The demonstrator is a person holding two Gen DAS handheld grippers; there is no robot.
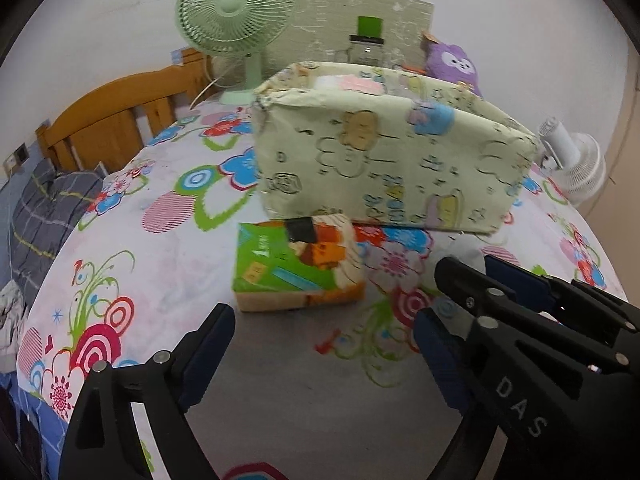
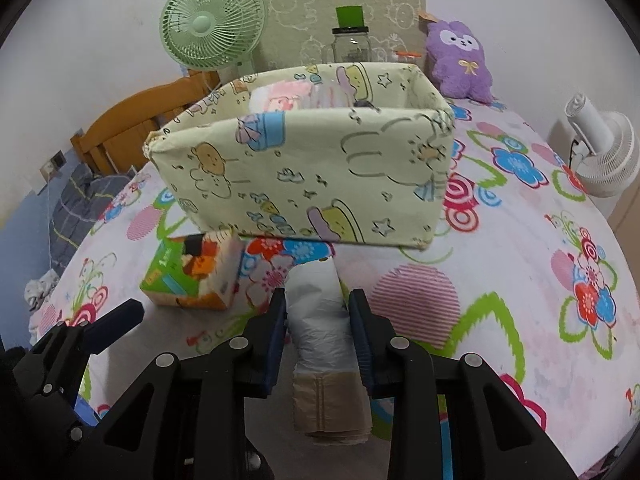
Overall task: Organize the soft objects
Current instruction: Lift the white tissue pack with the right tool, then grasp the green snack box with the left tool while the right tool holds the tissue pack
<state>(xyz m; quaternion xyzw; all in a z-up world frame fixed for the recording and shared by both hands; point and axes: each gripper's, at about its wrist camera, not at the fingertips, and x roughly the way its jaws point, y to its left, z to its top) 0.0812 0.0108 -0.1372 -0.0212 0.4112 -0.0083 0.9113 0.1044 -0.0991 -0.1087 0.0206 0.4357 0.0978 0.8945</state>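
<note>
A green and orange tissue pack (image 1: 298,264) lies on the flowered bedspread (image 1: 160,264), just ahead of my left gripper (image 1: 324,316), which is open with nothing between its fingers. Behind the pack stands a pale green fabric basket (image 1: 384,160) printed with cartoons, with pink and white soft things (image 2: 288,96) inside. My right gripper (image 2: 318,312) is shut on a white roll of plastic bags (image 2: 316,320) wrapped with a brown paper band, held in front of the basket (image 2: 300,172). The tissue pack (image 2: 192,276) lies to its left.
A green desk fan (image 1: 236,20), a glass jar (image 2: 352,46) and a purple plush toy (image 2: 460,56) stand behind the basket. A white fan (image 2: 604,148) is at the right edge. A wooden headboard (image 1: 120,120) and grey plaid bedding (image 1: 44,216) lie to the left.
</note>
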